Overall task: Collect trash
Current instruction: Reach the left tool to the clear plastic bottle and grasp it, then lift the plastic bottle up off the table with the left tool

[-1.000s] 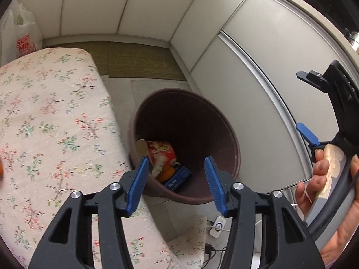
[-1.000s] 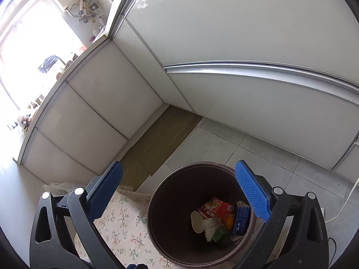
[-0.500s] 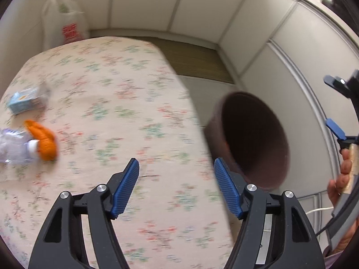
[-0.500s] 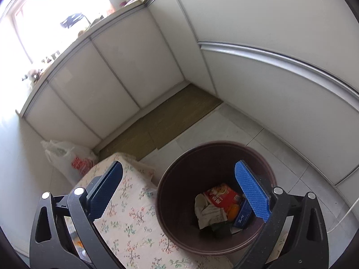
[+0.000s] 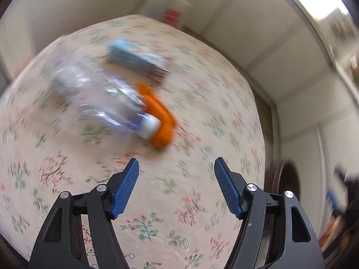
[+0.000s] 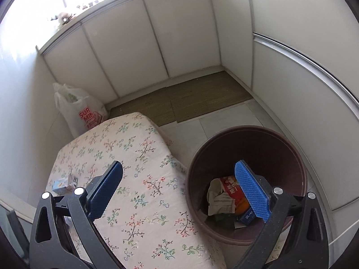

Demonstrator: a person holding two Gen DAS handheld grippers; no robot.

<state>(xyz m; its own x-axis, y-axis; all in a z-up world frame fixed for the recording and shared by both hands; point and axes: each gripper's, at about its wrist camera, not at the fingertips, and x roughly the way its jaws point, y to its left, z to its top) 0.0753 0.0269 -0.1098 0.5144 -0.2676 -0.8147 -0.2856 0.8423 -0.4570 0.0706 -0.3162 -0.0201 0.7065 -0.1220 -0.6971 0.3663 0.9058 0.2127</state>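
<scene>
A blurred clear plastic bottle lies on the floral tabletop, its white cap touching an orange peel. The left tool hovers just short of the peel, wide open and empty. The right tool, also wide open and empty, hangs above the brown trash bin.

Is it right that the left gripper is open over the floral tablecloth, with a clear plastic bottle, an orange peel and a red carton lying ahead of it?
Not quite. In the left wrist view the carton is light blue, not red. The rest holds: the left gripper is open above the floral tablecloth, with the clear plastic bottle and orange peel ahead.
</scene>
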